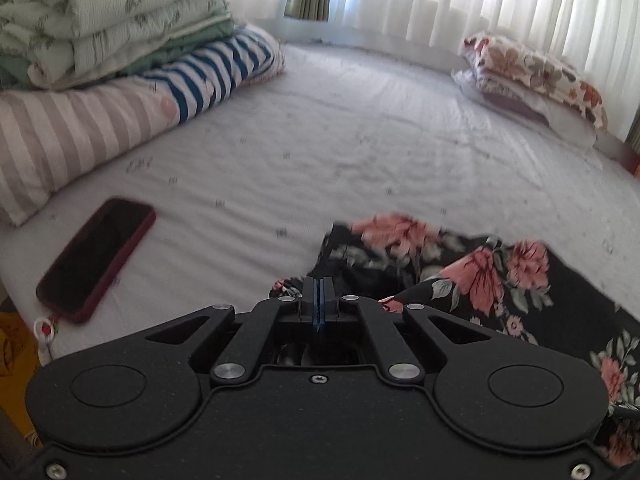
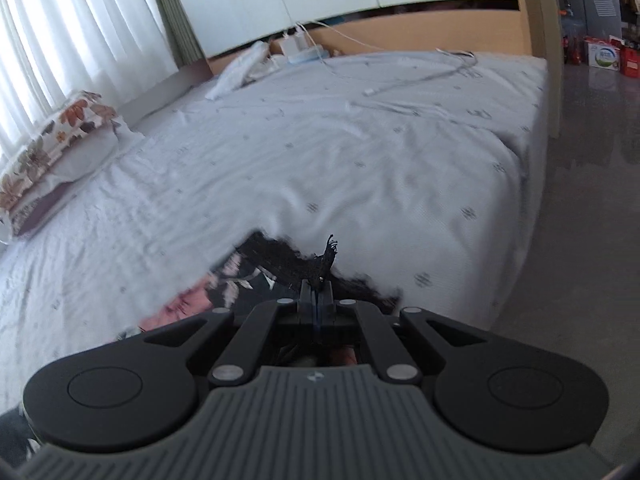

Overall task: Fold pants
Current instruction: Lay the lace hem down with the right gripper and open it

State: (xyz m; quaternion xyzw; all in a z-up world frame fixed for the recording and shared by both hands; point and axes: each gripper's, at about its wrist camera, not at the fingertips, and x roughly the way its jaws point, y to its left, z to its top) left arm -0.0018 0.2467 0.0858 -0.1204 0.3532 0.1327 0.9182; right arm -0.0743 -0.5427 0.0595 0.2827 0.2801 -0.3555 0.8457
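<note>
The left gripper point(image 1: 317, 286) is pinched tight on the flowery pants point(image 1: 480, 272). The right gripper point(image 2: 317, 290) pinches their black frayed edge too. The pants lie on the white bed point(image 1: 320, 140). A phone point(image 1: 96, 258) lies nearby. Farther off sit folded blankets point(image 1: 112, 20) and a flower pillow point(image 1: 536, 76).

Left hand-held gripper point(image 1: 319, 284) clamped, right hand-held gripper point(image 2: 317, 286) clamped

Both cameras ride low behind their grippers, close over the bed point(image 1: 320, 140). The left wrist view faces across the mattress toward the curtained window point(image 1: 480, 0); the right wrist view faces along it toward the headboard point(image 2: 400, 36). Both views take in the floral pillow point(image 1: 532, 72) and the flowered pants point(image 1: 460, 272).
</note>
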